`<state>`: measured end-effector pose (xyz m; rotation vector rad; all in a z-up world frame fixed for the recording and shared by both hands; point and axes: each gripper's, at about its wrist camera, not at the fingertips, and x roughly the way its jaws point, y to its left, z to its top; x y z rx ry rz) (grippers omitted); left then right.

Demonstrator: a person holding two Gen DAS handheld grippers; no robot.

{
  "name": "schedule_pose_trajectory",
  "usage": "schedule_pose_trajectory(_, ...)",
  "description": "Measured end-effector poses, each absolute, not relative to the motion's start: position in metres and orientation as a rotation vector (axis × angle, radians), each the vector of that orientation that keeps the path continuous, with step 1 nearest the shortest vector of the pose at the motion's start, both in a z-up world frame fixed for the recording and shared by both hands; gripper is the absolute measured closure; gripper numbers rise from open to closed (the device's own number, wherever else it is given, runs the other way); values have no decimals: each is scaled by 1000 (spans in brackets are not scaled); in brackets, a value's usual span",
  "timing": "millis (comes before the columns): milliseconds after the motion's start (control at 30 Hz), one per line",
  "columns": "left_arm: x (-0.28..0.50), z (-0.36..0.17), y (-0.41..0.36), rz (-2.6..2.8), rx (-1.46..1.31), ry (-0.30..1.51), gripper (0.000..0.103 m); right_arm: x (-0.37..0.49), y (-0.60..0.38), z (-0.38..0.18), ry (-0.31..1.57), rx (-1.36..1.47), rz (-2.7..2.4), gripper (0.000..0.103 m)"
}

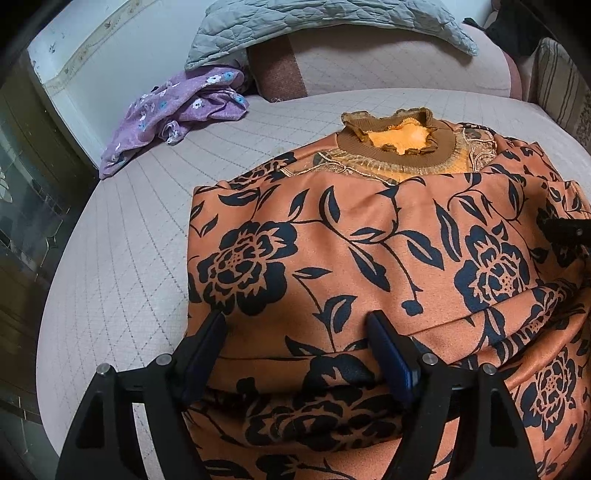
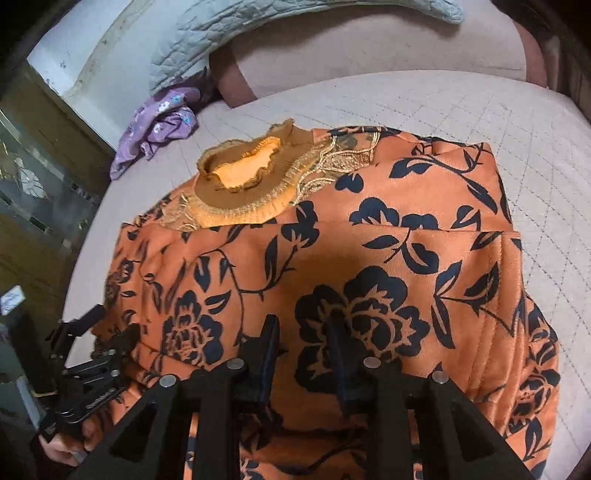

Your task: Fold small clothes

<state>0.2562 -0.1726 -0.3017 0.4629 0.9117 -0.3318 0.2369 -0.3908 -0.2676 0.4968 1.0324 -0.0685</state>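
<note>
Your top [image 1: 369, 236] lies on the quilted bed [image 1: 122, 266], collar [image 1: 402, 142] at the far end, with its near hem folded up over the body. Your left gripper [image 1: 295, 325] is spread wide, both fingers resting on the fold near its left edge, no cloth caught between them. Your right gripper [image 2: 303, 328] sits lower on the fabric with its fingers narrower but apart; cloth bunches between them, though you can't tell from this angle whether it's truly pinched. A purple garment [image 1: 173, 110] lies crumpled near the far left corner, well apart, beside a grey quilt [image 1: 314, 26].
</note>
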Motion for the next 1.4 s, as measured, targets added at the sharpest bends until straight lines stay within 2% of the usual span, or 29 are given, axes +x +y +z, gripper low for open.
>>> schedule_pose_trajectory(400,251,-290,-158,-317,408,904,22,228,-384,-270,1031,483,-54,72)
schedule_pose_trajectory(767,214,-280,-74,-165,173,922,22,180,-422,-249,909,573,-171,72)
schedule_pose_trajectory(833,203,-283,-63,-145,159,925,22,169,-430,-246,888,600,-188,61)
schedule_pose_trajectory(867,197,-284,-56,-137,150,928,22,160,-435,-245,864,634,-199,38)
schedule_pose_trajectory(900,192,-285,-51,-132,141,934,22,150,-439,-243,831,671,-205,29)
schedule_pose_trajectory(1333,133,-305,-1,-256,-26,1095,22,46,-487,-247,801,833,-328,28)
schedule_pose_trajectory(1400,124,-306,-2,-305,-35,1115,28,36,-495,-254,830,873,-335,28)
